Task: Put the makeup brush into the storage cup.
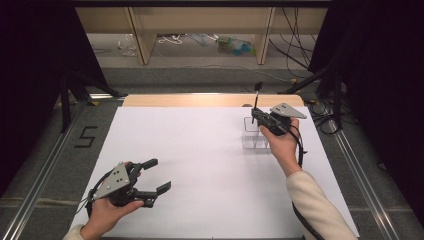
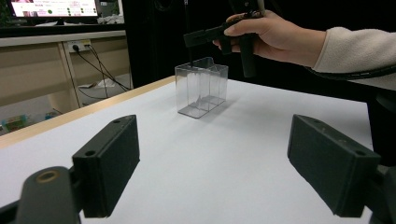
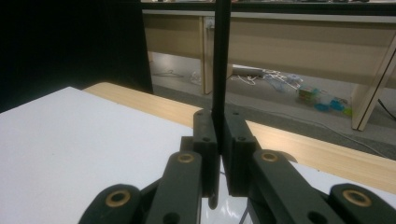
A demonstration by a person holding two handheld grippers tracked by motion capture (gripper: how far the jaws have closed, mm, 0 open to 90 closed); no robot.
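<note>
Slim black stick between matte right gripper pads

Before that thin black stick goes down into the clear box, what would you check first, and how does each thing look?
1. Right tongs shut on the thin black stick: ok.
2. Stick upright: ok, it stands nearly vertical.
3. Stick over the clear box: ok, its lower end sits at the box's open top.
4. Which compartment of the box it is aimed at: cannot tell.
5. Box upright on the white table: ok.
6. Left tongs open and well away from the box: ok.
</note>
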